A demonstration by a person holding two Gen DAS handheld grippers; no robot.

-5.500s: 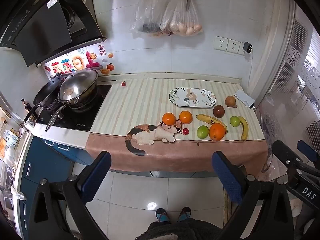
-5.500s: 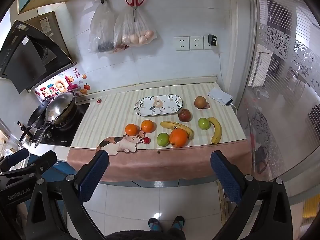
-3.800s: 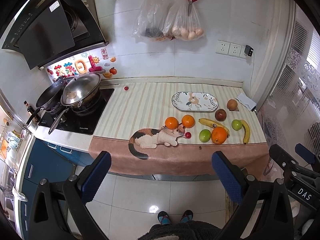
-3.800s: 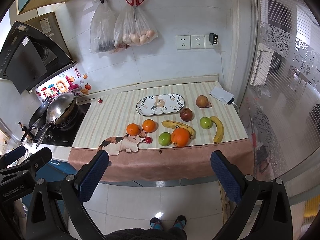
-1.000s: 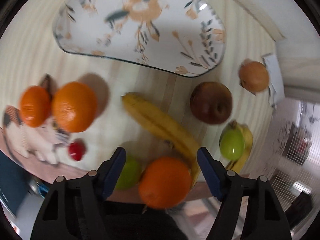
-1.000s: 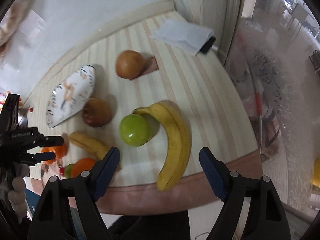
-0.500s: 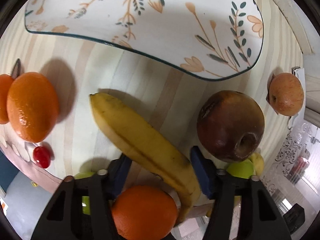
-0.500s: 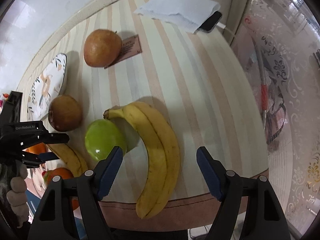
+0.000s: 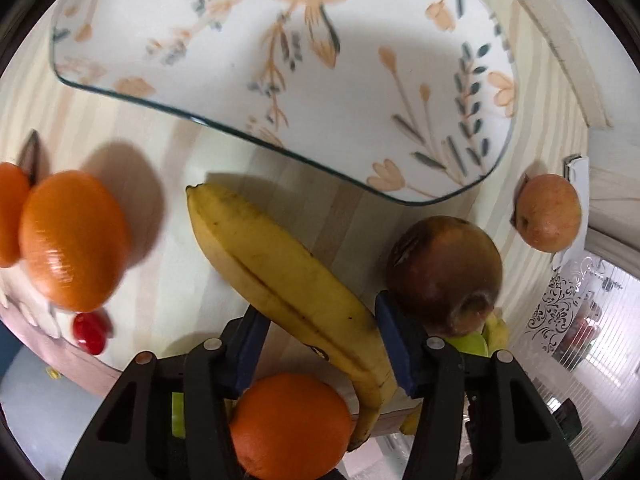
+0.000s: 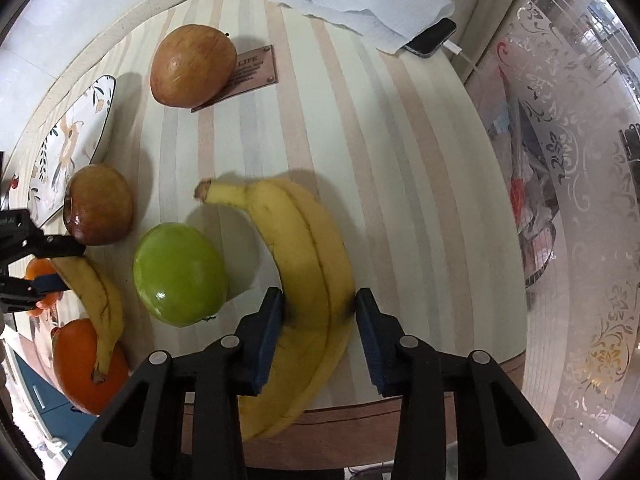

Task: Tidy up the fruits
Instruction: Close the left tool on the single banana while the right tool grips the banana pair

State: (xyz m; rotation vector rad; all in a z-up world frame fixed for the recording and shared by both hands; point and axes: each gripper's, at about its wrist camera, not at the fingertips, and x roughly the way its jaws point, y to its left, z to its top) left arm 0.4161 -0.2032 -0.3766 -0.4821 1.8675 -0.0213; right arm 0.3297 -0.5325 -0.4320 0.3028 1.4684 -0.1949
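Two yellow bananas (image 10: 308, 264) (image 9: 288, 276), green apple (image 10: 180, 274), oranges (image 9: 74, 240), brown apples (image 9: 444, 272), striped counter

A home kitchen: fruit beside a floral plate (image 9: 460, 92) on a striped counter mat (image 10: 360, 140).

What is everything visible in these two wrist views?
centre banana: 1, yellow, mid-counter
edge banana: 1, yellow, right front
plate: 1, white floral, behind the fruit
oranges: 3, orange, two left, one at the front edge
green apples: 2, green, one beside the edge banana, one half hidden at the front
dark apple: 1, dark red, by the plate
pale apple: 1, tan-red, on a brown tag
small red fruit: 1, red, front left
paper, phone: 1 each, white, dark, back corner
left gripper: black, blue pads, just closed on the centre banana
right gripper: same, shut on the edge banana
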